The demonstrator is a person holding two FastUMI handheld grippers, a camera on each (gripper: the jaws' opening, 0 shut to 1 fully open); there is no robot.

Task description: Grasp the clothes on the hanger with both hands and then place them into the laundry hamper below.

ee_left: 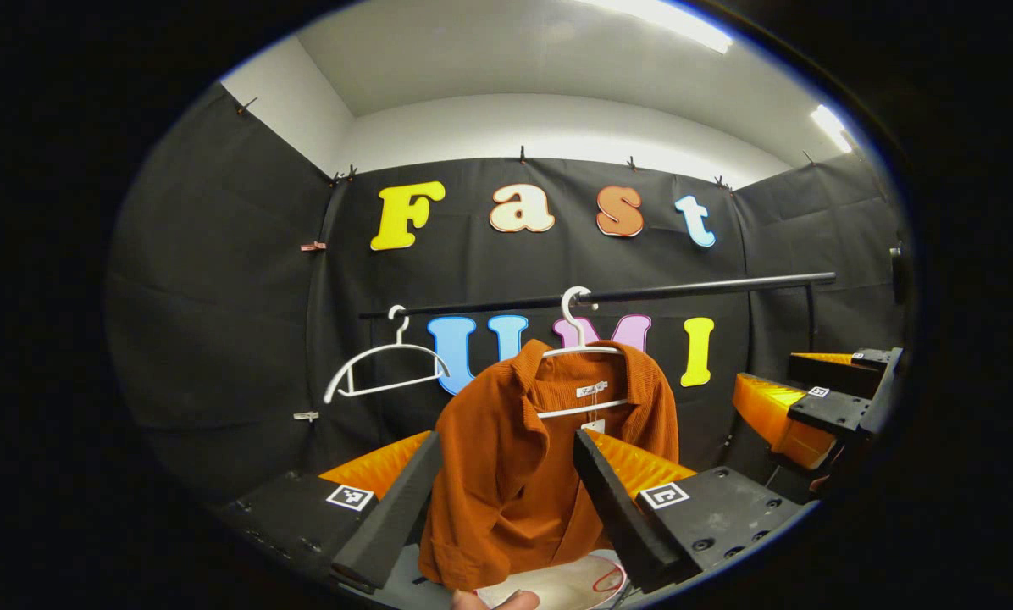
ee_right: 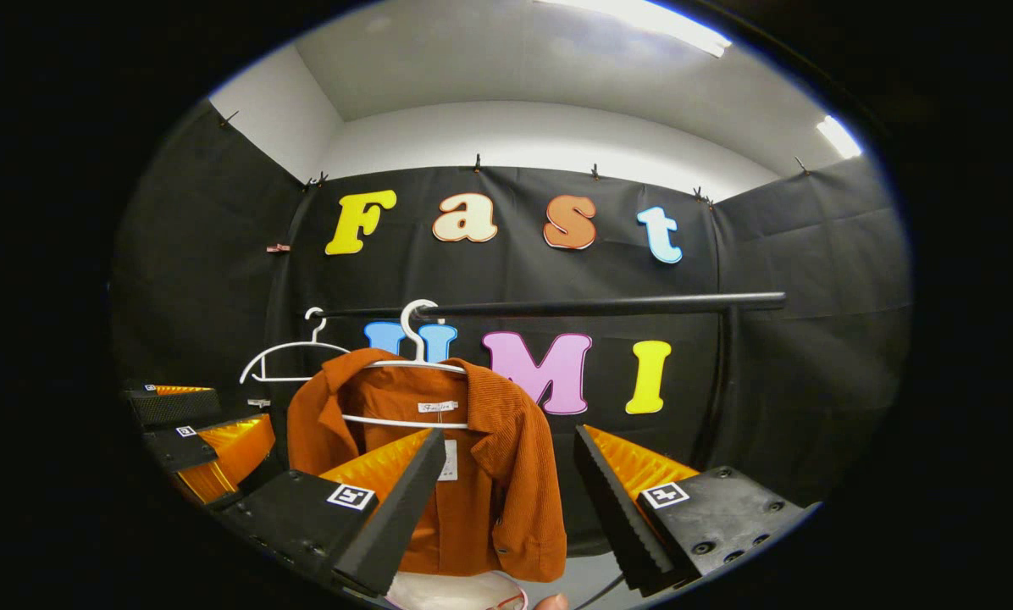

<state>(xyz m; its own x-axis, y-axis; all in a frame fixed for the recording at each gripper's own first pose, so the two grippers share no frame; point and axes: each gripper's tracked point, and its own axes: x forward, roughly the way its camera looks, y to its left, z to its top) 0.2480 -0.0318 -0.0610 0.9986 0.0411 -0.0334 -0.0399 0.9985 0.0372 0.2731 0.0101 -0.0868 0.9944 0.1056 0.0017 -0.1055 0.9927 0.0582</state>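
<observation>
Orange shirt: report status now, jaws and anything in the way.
Left gripper and right gripper: jaws open, short of contact. Orange shirt on white hanger on the rail. Hamper below. Nothing between jaws and shirt.

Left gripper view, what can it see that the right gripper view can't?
Left gripper view: the right gripper pokes in at the right edge, and the orange shirt hangs between this view's own fingers.

Right gripper view: the left gripper pokes in at the left edge, and the shirt hangs left of the finger gap.

Both: the shirt on its white hanger, an empty hanger, the black rail and the hamper below.
</observation>
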